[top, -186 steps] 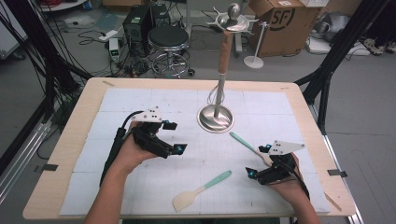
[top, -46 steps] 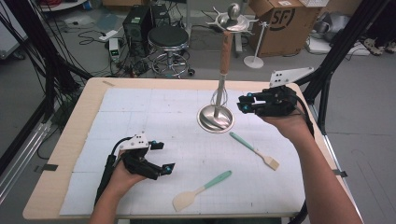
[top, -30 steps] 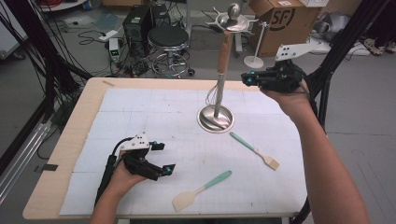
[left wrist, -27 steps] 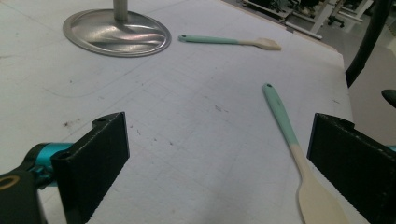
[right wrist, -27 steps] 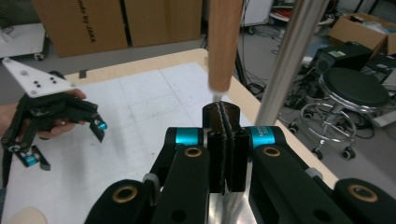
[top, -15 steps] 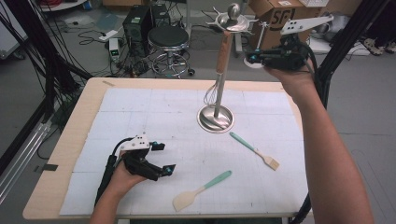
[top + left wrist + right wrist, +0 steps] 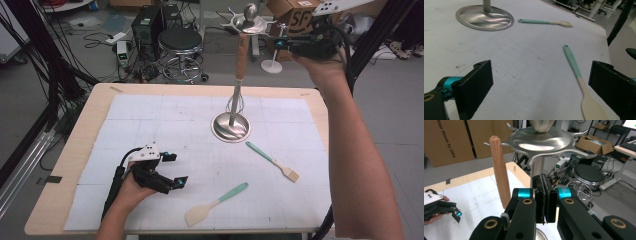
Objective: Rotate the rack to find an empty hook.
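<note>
Looking from high view: right tool (image 7: 280, 42) clenched empty beside the wooden-handled whisk (image 7: 241, 62) hanging on the steel hook stand (image 7: 231, 126). Left gripper view: left tool (image 7: 541, 87) released, idle on tabletop (image 7: 524, 75). Right gripper view: open before nudging the handle (image 7: 499, 170); approach level.

Both black grippers, the left gripper (image 7: 172, 170) and the right gripper (image 7: 545, 202), carry turquoise collars, brass-ringed screw holes, ribbed dark pads, trailing black cables and pale three-cornered top plates, on bare, sleeveless forearms.
</note>
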The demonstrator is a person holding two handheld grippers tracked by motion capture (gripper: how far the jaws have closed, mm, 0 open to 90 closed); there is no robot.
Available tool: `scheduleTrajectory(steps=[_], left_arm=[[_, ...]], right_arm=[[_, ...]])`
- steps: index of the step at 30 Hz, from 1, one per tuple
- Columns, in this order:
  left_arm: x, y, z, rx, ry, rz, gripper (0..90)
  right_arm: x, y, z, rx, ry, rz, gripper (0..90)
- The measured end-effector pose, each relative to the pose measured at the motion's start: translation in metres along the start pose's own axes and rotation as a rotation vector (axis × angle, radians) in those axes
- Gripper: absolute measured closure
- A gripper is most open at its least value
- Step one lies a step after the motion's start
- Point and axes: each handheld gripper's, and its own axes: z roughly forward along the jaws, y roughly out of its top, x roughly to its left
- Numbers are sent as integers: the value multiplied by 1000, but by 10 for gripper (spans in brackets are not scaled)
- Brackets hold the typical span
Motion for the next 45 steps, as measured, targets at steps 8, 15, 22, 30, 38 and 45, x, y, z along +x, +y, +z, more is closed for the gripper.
scheduleTrajectory(steps=[8,15,22,30,38,45], left_arm=[[1,1,-2,-10,2,-5,62],[1,0,-2,-9,-2,-6,63],[0,0,-1,-10,-8,-5,63],[0,0,-3,-20,-25,-10,62],[1,1,-6,-23,-19,-8,63],[3,-1,-6,-19,-9,-12,62]], right_arm=[[6,11,-5,-35,9,-31,895],[13,13,0,-17,14,-46,895],[24,16,11,-15,31,-70,895],[37,25,22,-6,48,-97,894],[45,32,32,15,55,-101,892],[46,33,32,9,49,-118,873]])
